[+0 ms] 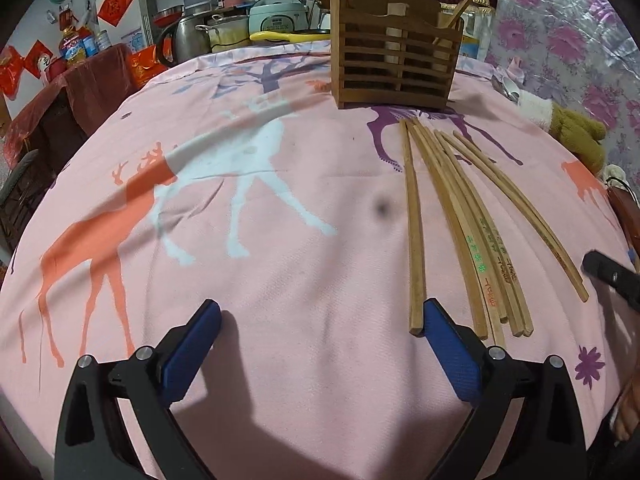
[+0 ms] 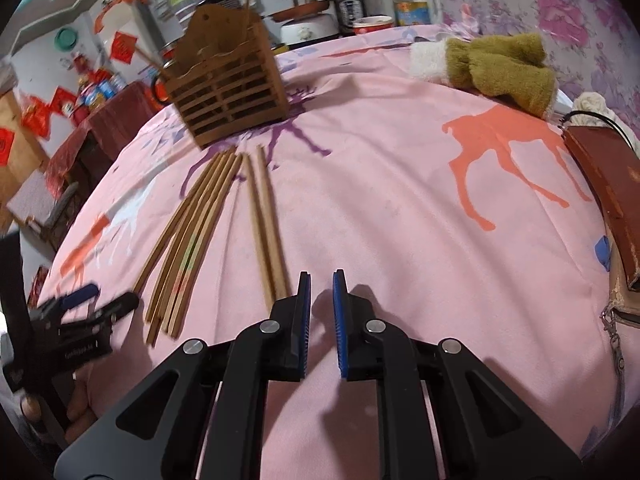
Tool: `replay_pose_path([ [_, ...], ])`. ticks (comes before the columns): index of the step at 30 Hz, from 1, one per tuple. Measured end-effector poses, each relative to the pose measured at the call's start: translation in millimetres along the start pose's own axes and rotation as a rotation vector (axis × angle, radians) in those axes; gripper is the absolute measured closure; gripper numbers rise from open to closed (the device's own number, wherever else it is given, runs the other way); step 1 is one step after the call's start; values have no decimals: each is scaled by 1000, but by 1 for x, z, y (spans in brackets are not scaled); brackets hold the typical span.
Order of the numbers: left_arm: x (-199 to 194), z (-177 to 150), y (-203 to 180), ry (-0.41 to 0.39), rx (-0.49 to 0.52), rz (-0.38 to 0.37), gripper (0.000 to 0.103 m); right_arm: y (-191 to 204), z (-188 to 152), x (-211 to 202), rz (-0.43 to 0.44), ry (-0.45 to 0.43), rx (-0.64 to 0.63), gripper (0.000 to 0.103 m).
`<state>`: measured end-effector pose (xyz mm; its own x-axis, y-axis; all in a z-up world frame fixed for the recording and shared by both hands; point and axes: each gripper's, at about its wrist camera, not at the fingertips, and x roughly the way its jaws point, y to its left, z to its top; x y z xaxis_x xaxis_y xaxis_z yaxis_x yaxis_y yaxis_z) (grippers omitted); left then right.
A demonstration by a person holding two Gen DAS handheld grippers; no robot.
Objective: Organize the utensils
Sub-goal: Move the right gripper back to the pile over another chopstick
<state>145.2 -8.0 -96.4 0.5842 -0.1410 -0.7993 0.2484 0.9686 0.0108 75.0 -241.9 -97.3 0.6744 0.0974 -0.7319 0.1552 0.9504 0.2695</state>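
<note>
Several wooden chopsticks [image 1: 460,220] lie fanned on the pink deer-print cloth, their far tips near a slatted wooden holder [image 1: 394,52] that has a few sticks standing in it. My left gripper [image 1: 322,316] is open wide and low over the cloth. The near end of the leftmost chopstick lies just inside its right finger [image 1: 440,328]. In the right wrist view the chopsticks [image 2: 192,232] lie to the left, below the holder [image 2: 228,92]. My right gripper [image 2: 322,282] is shut to a narrow gap with nothing in it, beside the near ends of two separate sticks [image 2: 268,232]. The left gripper [image 2: 104,300] shows blurred at the left.
An olive and white plush mitten [image 2: 500,68] lies at the far right of the table. A brown leather case [image 2: 608,192] sits along the right edge. Pots, a rice cooker [image 1: 278,12] and bottles stand behind the table's far edge.
</note>
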Motion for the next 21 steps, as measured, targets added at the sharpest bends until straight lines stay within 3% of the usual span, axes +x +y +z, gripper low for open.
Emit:
replay_pose_path([
  [7, 0, -2, -3, -4, 15, -8, 4, 11, -8, -1, -41, -15, -85, 89],
  [21, 0, -2, -3, -5, 14, -9, 4, 23, -18, -4, 37, 13, -157, 83],
])
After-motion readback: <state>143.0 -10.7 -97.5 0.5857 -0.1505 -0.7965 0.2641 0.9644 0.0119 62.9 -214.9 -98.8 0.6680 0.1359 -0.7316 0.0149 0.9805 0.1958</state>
